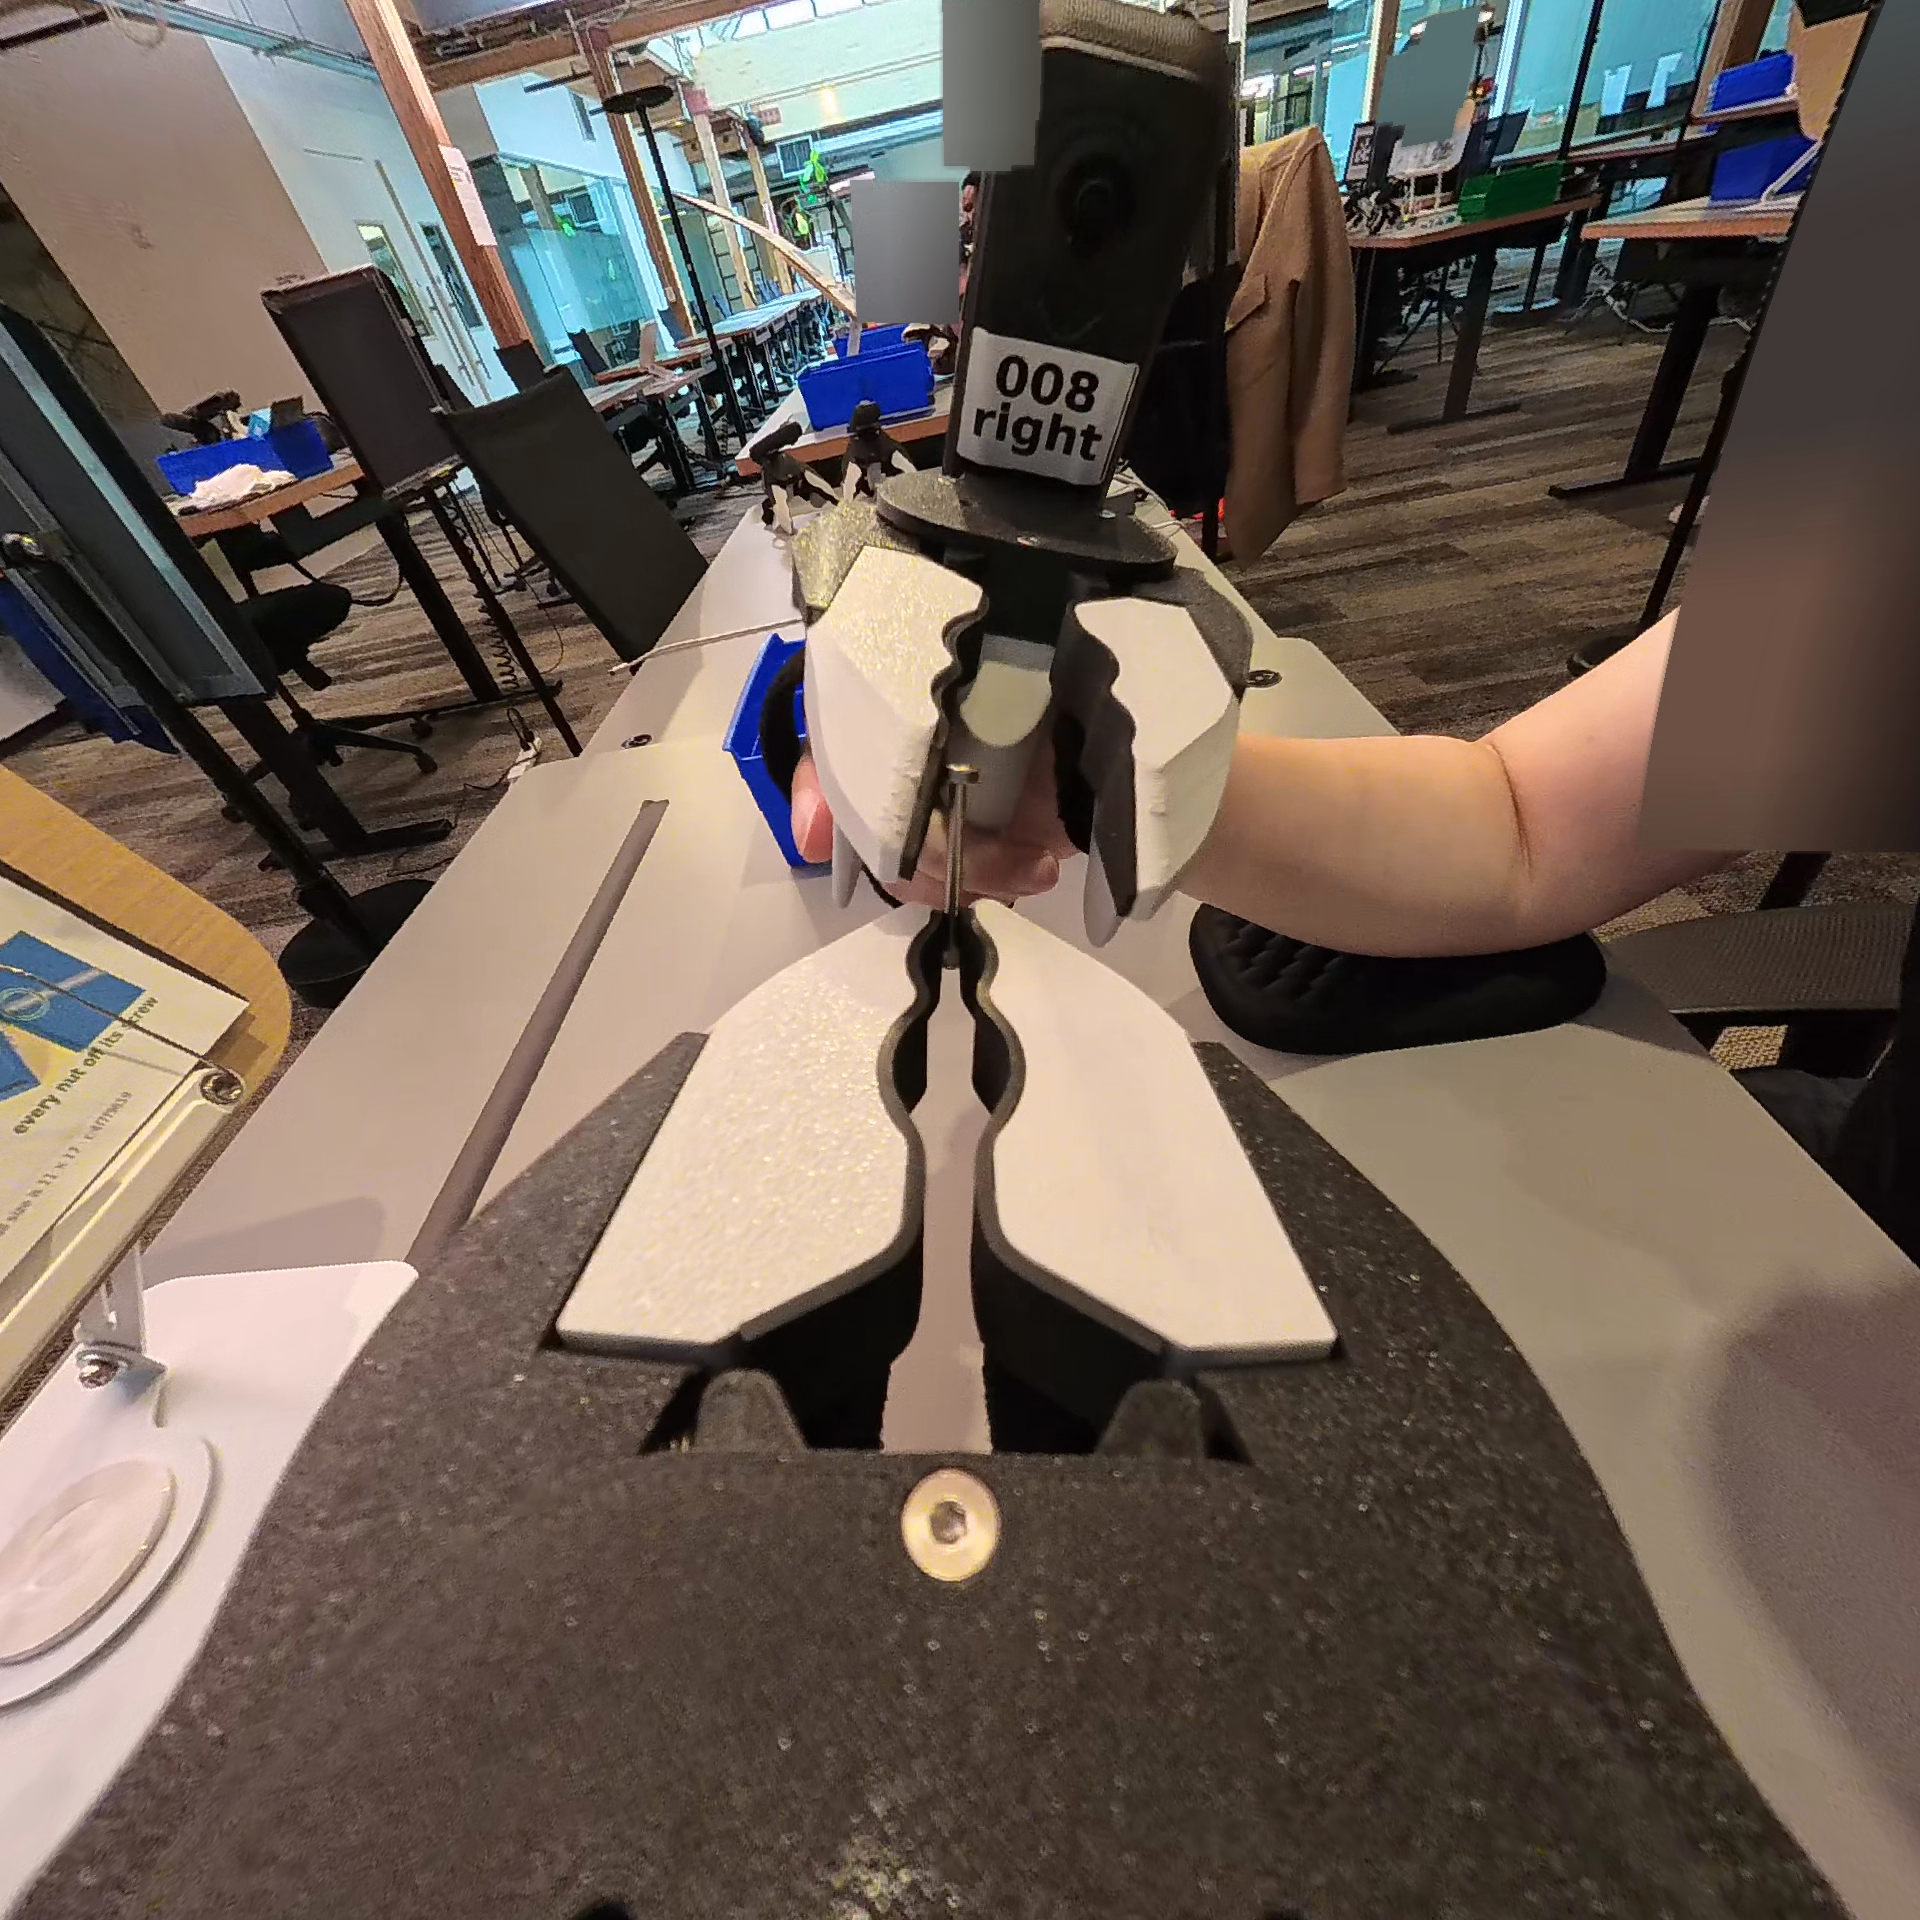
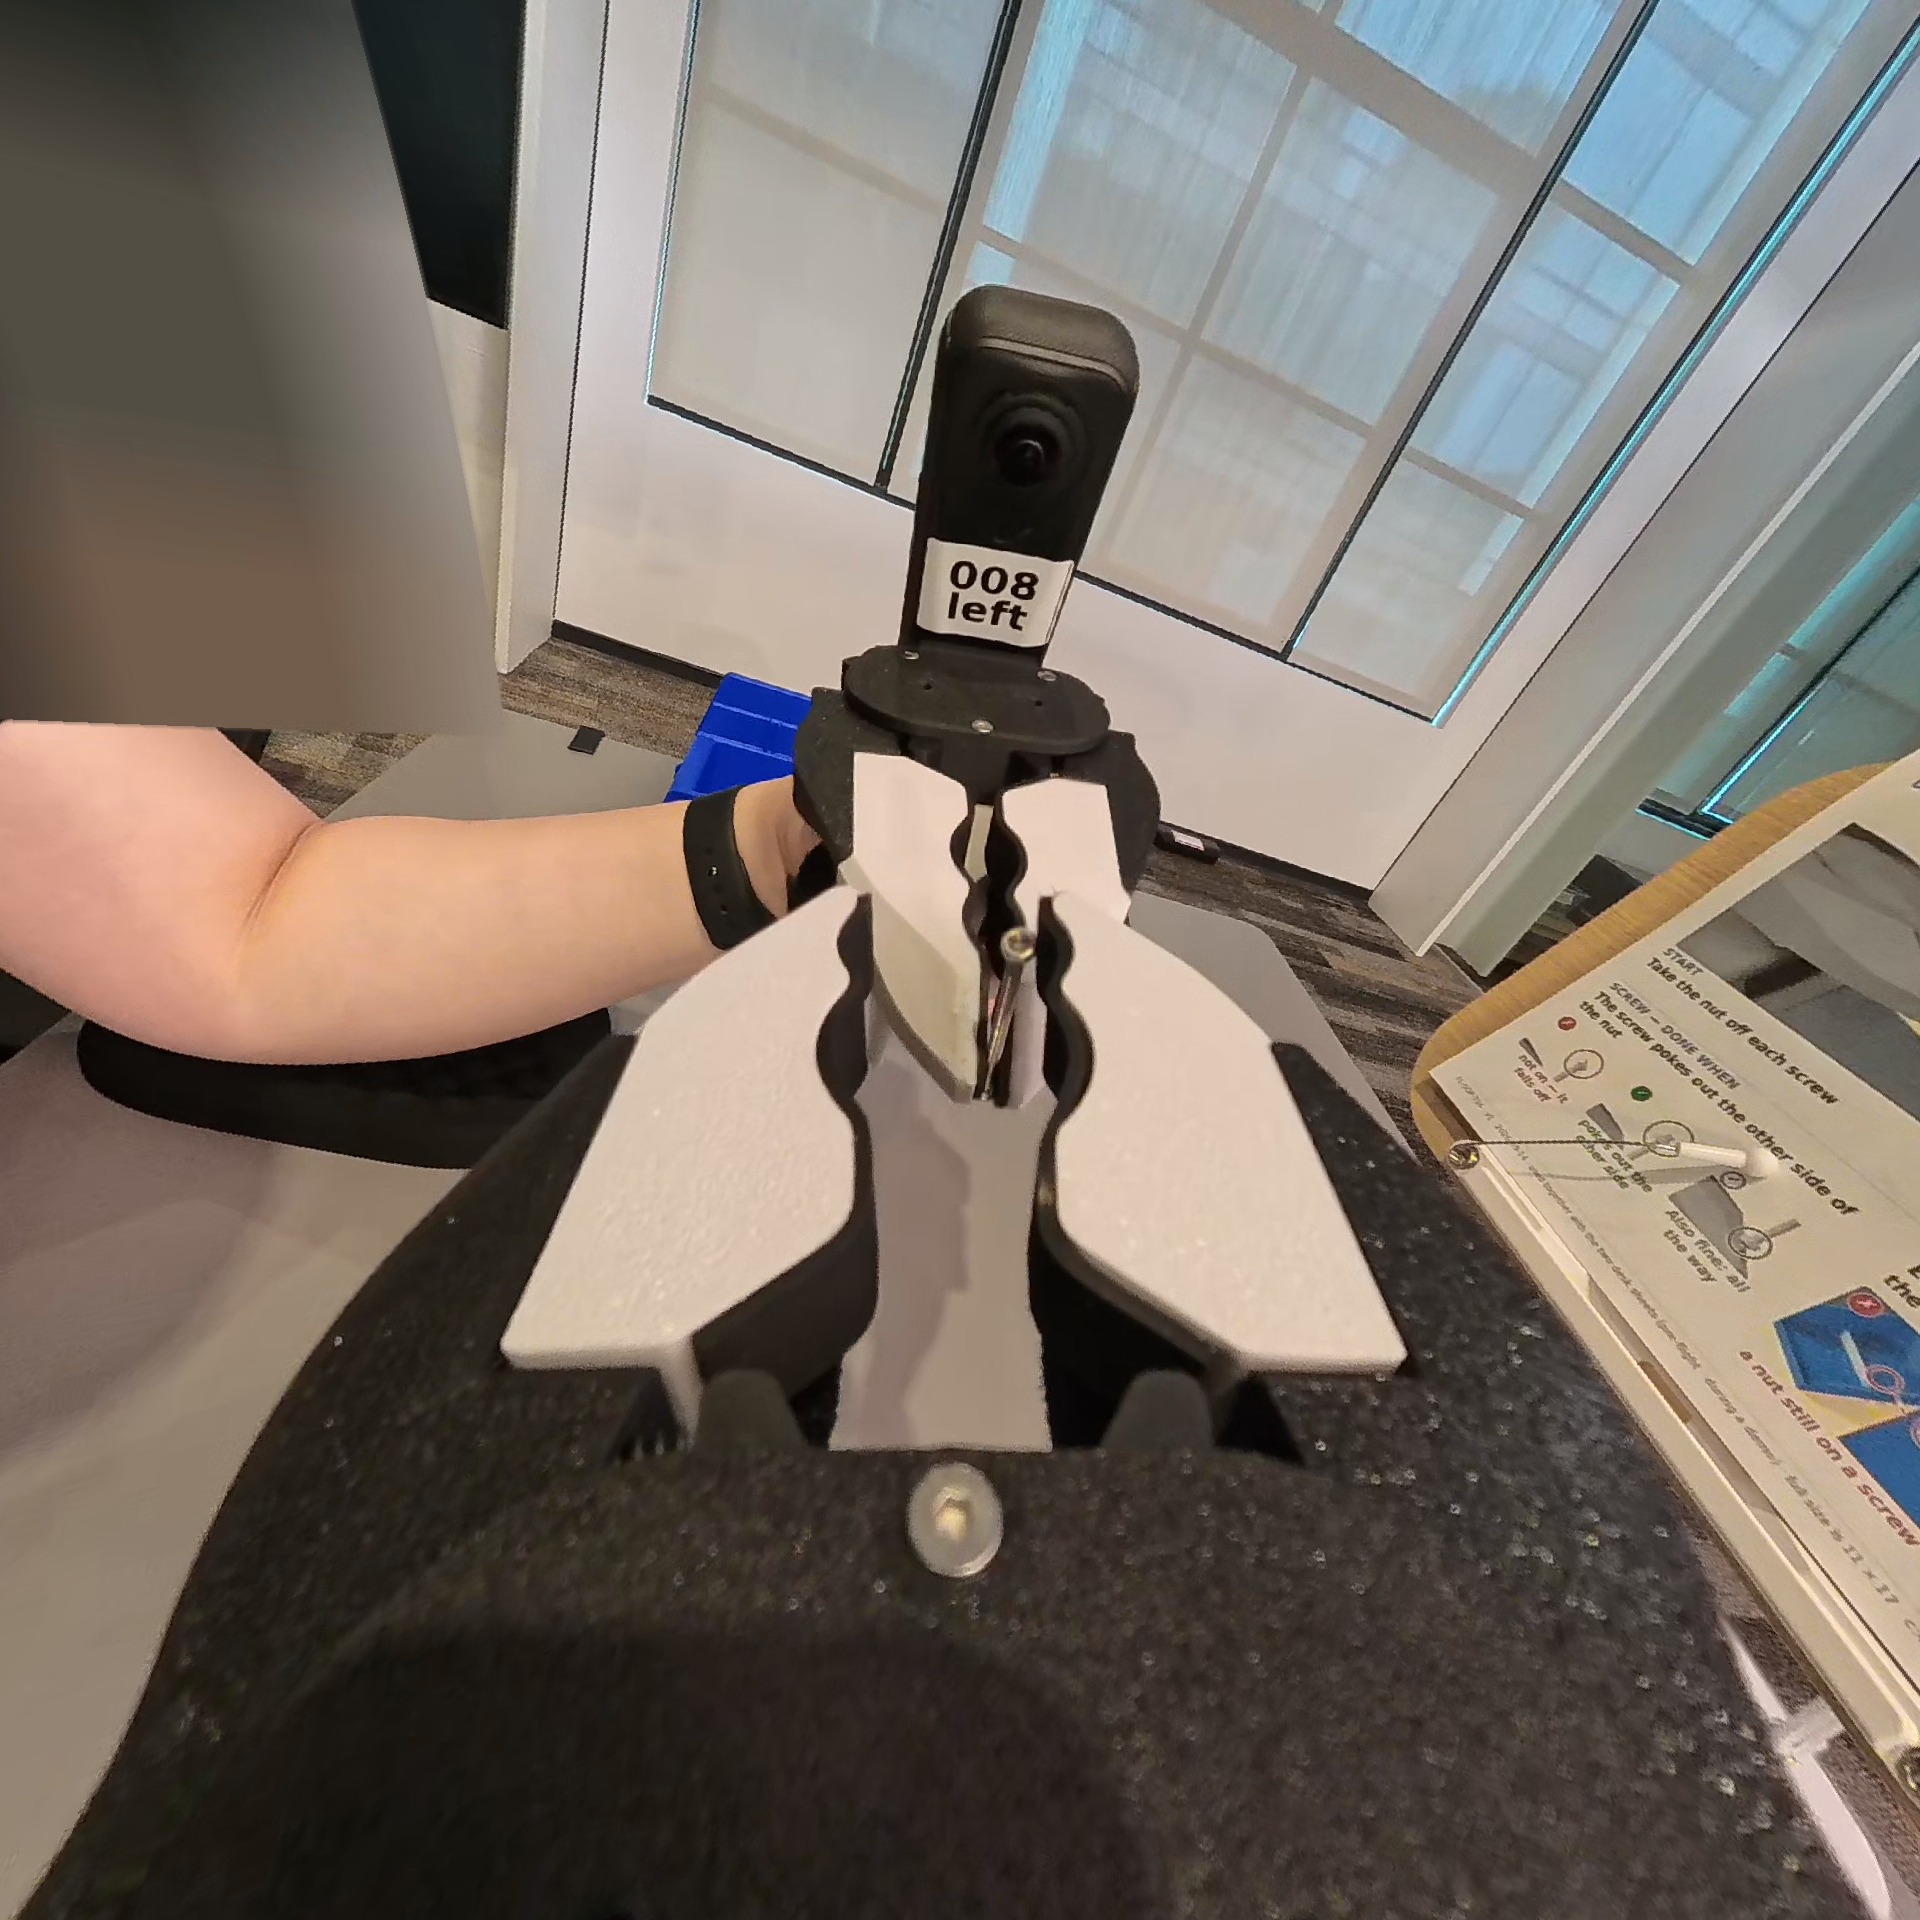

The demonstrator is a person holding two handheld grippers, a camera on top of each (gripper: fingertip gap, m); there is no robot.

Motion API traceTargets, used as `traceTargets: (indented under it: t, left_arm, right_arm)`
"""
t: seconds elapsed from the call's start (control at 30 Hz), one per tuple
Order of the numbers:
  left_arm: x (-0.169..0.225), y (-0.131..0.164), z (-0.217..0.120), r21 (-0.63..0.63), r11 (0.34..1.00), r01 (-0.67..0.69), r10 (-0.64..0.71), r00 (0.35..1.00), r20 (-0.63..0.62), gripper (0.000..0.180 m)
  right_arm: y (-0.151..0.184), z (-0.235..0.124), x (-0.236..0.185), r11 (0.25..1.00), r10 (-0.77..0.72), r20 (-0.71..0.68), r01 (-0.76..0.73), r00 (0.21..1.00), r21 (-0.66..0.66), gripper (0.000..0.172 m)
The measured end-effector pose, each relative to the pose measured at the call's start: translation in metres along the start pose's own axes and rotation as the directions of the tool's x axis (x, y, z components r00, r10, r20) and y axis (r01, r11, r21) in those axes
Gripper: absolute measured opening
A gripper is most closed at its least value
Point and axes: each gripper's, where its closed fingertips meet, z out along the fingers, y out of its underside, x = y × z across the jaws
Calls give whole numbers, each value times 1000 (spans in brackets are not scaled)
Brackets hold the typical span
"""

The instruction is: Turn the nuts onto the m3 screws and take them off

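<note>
Left claw: the left claw (image 1: 948, 940) is pressed together at its tips, pinching the lower end of a slim metal screw (image 1: 954, 842) that stands upright above them.
Right claw: the right claw (image 2: 1023, 935) is spread, its fingers on either side of the left claw's tips; the screw head (image 2: 1016, 945) sits between them, and no pad is seen pressing on it.
Screw: held above the grey table (image 1: 1455, 1247), between the two facing claws.
Containers: a blue bin (image 1: 764, 748) stands on the table behind the right claw; its contents are hidden.
Arms: the right forearm (image 1: 1455, 821) rests on a black pad (image 1: 1392, 987); the left forearm (image 2: 416, 914) wears a black wristband (image 2: 727, 868).
Beside: a printed instruction sheet (image 2: 1714, 1195) on a wooden board.
</note>
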Motion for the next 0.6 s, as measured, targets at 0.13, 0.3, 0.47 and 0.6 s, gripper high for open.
traceTargets:
  t: [0.13, 0.3, 0.47, 0.6]
  left_arm:
    - [-1, -1, -2, 7, 1000, 4, -4, 1000, 6, 2]
    - [-1, -1, -2, 7, 1000, 7, -7, 1000, 4, 2]
    - [-1, 0, -1, 1, 1000, 7, -7, 1000, 1, 2]
    - [-1, 0, -1, 0, 1000, 5, -5, 1000, 1, 2]
  right_arm:
    - [0, -1, 1, 1000, 5, -2, -5, 1000, 1, 30]
    - [1, -1, 1, 1000, 2, -5, -2, 1000, -4, 29]
    - [2, -1, 2, 1000, 3, -5, -3, 1000, -7, 29]
    - [1, -2, 4, 1000, 2, -16, -2, 1000, -1, 29]
